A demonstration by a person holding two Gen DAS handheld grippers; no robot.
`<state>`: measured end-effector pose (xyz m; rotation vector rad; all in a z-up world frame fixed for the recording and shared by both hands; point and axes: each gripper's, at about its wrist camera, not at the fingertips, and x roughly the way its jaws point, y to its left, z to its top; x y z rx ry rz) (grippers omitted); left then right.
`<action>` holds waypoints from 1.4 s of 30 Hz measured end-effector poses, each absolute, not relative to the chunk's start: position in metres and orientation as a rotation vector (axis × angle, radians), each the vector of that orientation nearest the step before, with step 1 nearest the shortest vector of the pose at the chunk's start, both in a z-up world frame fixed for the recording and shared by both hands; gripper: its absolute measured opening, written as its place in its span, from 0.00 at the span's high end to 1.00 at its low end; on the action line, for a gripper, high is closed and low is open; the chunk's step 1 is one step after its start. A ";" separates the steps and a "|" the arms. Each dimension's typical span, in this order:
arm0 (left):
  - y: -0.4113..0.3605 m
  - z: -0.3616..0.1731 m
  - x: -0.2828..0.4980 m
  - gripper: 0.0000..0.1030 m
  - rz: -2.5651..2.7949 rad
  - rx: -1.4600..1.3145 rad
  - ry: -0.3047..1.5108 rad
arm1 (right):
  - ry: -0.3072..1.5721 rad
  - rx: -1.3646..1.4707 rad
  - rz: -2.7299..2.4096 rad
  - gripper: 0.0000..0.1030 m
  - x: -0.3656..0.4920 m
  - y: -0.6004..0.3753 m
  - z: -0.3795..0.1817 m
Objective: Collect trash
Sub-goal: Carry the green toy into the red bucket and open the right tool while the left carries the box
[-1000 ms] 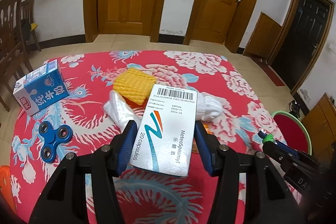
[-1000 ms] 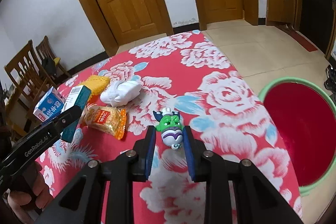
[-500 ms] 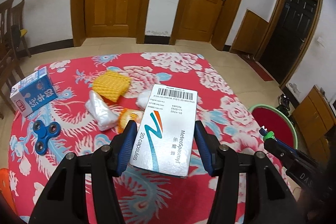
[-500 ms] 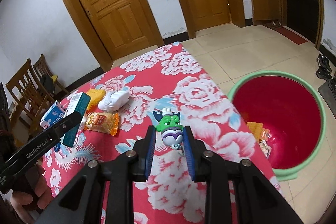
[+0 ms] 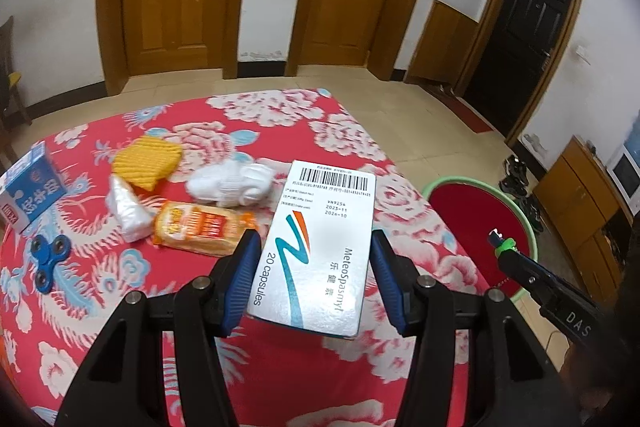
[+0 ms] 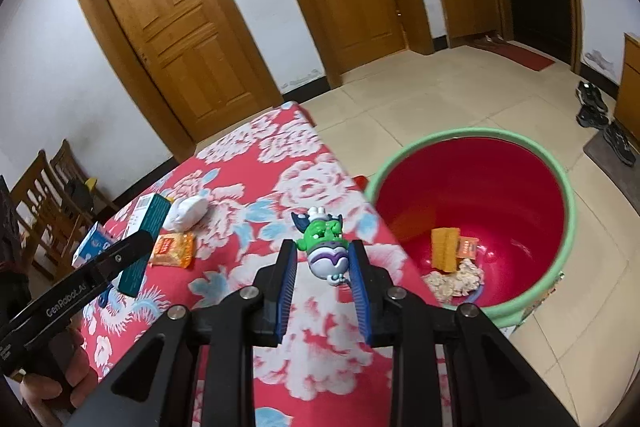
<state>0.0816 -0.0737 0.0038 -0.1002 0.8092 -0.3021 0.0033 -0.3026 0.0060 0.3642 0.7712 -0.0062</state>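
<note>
From the left wrist, the left gripper [image 5: 314, 267] is clamped at about half width on a white capsule box [image 5: 320, 251], pads on its long edges so the flat carton rides label-up above the table [image 5: 280, 379]. Still lying on the cloth are a snack packet [image 5: 200, 229], a white wad [image 5: 232, 183], a plastic scrap [image 5: 126, 211], a yellow sponge [image 5: 146, 163], a milk carton [image 5: 30, 195] and a blue spinner [image 5: 50, 261]. The red tub [image 5: 476, 211] stands on the floor off the right edge, probably as the trash bin. From the right wrist, the right gripper [image 6: 324, 259] is nearly closed on a small green toy [image 6: 324, 243], pinched at its sides, held above the table corner just beside the tub [image 6: 568, 223], where some scraps [image 6: 454, 267] already lie. Both loads look bound for the tub.
</note>
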 end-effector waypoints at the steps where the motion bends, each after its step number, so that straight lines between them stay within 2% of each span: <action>1: -0.077 0.003 0.081 0.46 -0.309 -0.095 0.811 | 0.769 0.371 -0.016 0.72 0.002 -0.308 0.005; 20: -0.126 -0.011 0.087 0.46 -0.381 -0.032 0.858 | 0.797 0.448 -0.095 0.73 -0.007 -0.360 -0.018; 22: -0.127 -0.011 0.087 0.46 -0.382 -0.030 0.858 | 0.807 0.447 -0.089 0.70 -0.007 -0.359 -0.020; 24: -0.127 -0.011 0.087 0.46 -0.383 -0.031 0.859 | 0.816 0.442 -0.084 0.61 -0.006 -0.356 -0.023; 29: -0.126 -0.012 0.088 0.46 -0.382 -0.034 0.861 | 0.844 0.422 -0.080 0.55 0.001 -0.348 -0.032; 42: -0.119 -0.023 0.091 0.46 -0.383 -0.050 0.885 | 0.885 0.353 -0.092 0.55 0.014 -0.330 -0.044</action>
